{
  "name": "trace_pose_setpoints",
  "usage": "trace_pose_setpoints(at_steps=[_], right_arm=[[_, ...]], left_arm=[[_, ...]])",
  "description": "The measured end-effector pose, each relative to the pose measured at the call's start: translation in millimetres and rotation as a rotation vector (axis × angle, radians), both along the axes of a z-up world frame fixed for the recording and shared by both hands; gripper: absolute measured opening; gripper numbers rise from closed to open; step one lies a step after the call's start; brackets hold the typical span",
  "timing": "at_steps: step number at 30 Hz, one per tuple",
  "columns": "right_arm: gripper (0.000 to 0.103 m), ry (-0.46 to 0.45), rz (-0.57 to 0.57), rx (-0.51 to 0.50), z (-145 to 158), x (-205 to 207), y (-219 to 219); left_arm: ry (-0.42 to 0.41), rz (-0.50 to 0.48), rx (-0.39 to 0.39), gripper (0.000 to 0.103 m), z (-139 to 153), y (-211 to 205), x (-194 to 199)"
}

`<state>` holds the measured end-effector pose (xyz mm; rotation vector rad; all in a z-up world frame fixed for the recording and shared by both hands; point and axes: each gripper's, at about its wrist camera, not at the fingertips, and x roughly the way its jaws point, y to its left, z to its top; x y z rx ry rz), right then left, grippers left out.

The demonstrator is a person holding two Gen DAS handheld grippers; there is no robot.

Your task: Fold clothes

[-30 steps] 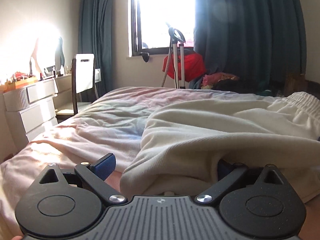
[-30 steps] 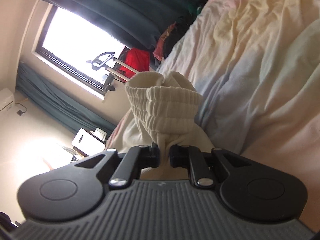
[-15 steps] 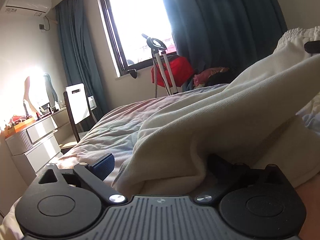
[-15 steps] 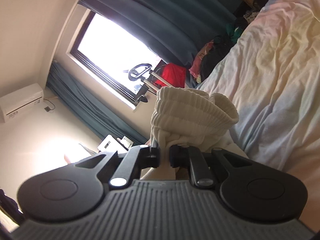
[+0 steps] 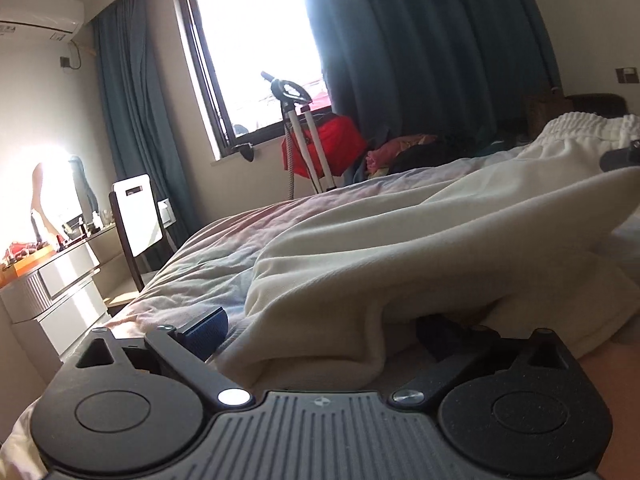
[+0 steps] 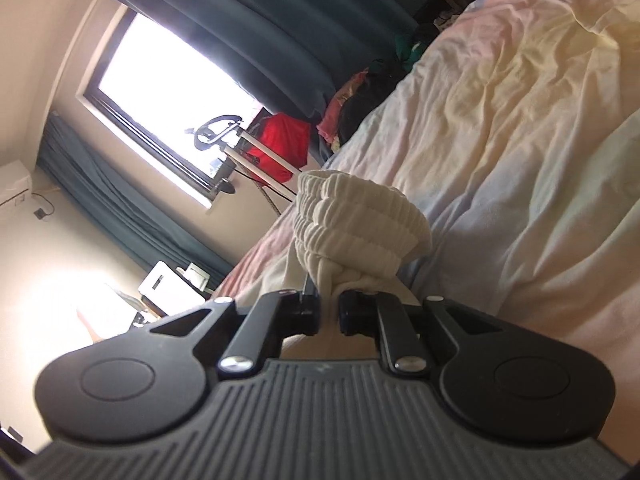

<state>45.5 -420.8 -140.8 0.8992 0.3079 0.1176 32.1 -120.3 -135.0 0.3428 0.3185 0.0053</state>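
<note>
Keeping right gripper clamped on cream trousers' waistband, left gripper spread wide, sliding under hem near bed edge.

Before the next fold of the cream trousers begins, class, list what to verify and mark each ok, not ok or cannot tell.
1. Right gripper clamped on the elastic waistband: ok.
2. Left gripper gripping cloth: not ok; jaws stand wide, one blue pad bare.
3. Cream trousers draped over the left gripper: ok.
4. Trousers lying flat: not ok, bunched.
5. Bed sheet smooth: not ok, wrinkled.
6. Leg hems aligned: cannot tell.
</note>
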Motion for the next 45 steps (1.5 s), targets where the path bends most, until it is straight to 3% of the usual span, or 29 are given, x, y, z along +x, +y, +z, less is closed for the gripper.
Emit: trace_pose_setpoints(at_steps=[2, 6, 10, 15, 16, 18, 19, 20, 26, 30, 34, 37, 42, 45], right_arm=[[0.012, -0.077, 0.019, 0.004, 12, -5, 1], [0.012, -0.147, 0.028, -0.011, 27, -11, 2], [0.012, -0.038, 0.008, -0.013, 15, -3, -2], [0.015, 0.109, -0.004, -0.048, -6, 7, -3], [0.019, 0.131, 0.001, -0.046, -10, 9, -4], [0.039, 0.181, 0.001, -0.026, -19, 11, -4], [0.068, 0.214, -0.016, -0.032, -22, 12, -4], [0.086, 0.239, -0.027, -0.033, -25, 13, -4], [0.087, 0.188, 0.083, 0.059, -37, 19, 2], [0.086, 0.221, 0.116, -0.056, -38, 28, 16], [0.087, 0.268, 0.139, -0.028, -50, 36, 14], [0.087, 0.214, 0.166, 0.005, -41, 33, 15], [0.087, -0.025, 0.209, 0.121, -17, 17, 8], [0.087, -0.006, 0.230, 0.092, -17, 22, 12]], left_arm=[[0.010, 0.030, 0.013, 0.103, -4, -1, 4], [0.082, 0.200, -0.084, 0.103, -2, 29, 23], [0.104, 0.306, -0.315, 0.103, 9, 74, 28], [0.107, 0.313, -0.334, 0.103, 13, 77, 26], [0.115, 0.315, -0.350, 0.103, 13, 79, 26], [0.135, 0.327, -0.385, 0.103, 14, 84, 27], [0.147, 0.339, -0.411, 0.103, 13, 88, 28], [0.159, 0.347, -0.441, 0.103, 12, 92, 30], [0.187, 0.364, -0.492, 0.103, 10, 98, 31], [0.197, 0.364, -0.500, 0.103, 9, 98, 31], [0.215, 0.365, -0.513, 0.103, 9, 98, 32], [0.225, 0.374, -0.534, 0.103, 8, 100, 32], [0.239, 0.400, -0.571, 0.103, 6, 105, 34], [0.246, 0.403, -0.582, 0.103, 6, 107, 35]])
